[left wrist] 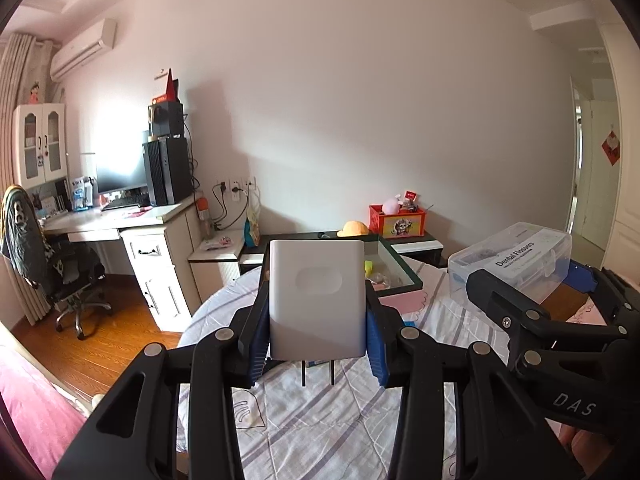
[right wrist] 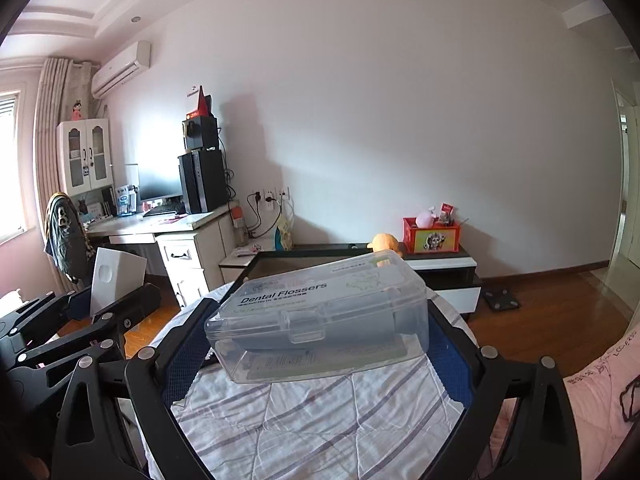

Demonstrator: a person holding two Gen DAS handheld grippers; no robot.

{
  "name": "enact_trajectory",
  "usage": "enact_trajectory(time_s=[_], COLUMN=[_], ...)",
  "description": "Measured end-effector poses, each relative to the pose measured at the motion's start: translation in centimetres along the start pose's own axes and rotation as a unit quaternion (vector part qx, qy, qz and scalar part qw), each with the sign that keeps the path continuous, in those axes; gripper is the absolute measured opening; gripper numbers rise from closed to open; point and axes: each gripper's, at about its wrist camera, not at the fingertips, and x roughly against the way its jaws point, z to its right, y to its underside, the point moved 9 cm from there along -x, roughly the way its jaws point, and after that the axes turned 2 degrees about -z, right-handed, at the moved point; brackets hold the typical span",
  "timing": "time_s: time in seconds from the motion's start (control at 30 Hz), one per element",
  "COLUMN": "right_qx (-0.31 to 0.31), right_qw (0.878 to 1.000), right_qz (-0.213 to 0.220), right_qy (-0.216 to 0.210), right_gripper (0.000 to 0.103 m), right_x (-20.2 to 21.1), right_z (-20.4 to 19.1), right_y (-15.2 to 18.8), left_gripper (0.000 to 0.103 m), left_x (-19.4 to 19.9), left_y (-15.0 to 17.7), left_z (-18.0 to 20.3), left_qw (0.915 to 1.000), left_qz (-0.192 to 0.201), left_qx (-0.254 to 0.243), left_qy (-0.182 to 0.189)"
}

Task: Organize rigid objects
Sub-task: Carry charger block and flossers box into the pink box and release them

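Your left tongs clamp the white charger upright above the striped bed; your right tongs grip the clear floss box, raised beside it.

White charger; clear floss box, black lettering; white bedspread, lilac stripes; black grippers, blue pads.
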Motion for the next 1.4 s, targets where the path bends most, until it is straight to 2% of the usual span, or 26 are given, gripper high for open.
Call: enact_trajectory(time_s=[0.33,0.73,0.93,1.13,1.27,1.4], right_qx=[0.004,0.017,0.032,0.029,0.023,0.023], right_qw=[1.0,0.999,0.999,0.997,0.994,0.99], right_qz=[0.003,-0.014,-0.026,-0.063,-0.103,-0.141], right_qy=[-0.004,-0.026,-0.022,-0.018,-0.013,-0.014], right_gripper=[0.097,0.097,0.097,0.097,0.097,0.097], right_x=[-0.8,-7.6,-12.9,-20.0,-25.3,-29.0], right_z=[-0.3,-1.5,-1.2,0.6,2.2,3.2], right_y=[-0.6,-1.7,-2.7,-2.7,-1.8,-0.3], left_gripper=[0.041,0.041,0.041,0.041,0.041,0.041], left_x=[-0.3,-6.6,-12.6,-20.7,-27.1,-31.7], left_y=[-0.2,-1.7,-3.0,-3.6,-2.6,-0.8], left_z=[-0.1,-2.9,-3.7,-3.6,-3.1,-3.1], left_qw=[0.9999,0.9981,0.9966,0.9948,0.9905,0.9826], left_qz=[-0.001,-0.01,-0.021,-0.062,-0.116,-0.166], left_qx=[-0.003,-0.006,-0.022,-0.041,-0.05,-0.061], left_qy=[-0.013,-0.061,-0.077,-0.07,-0.054,-0.058])
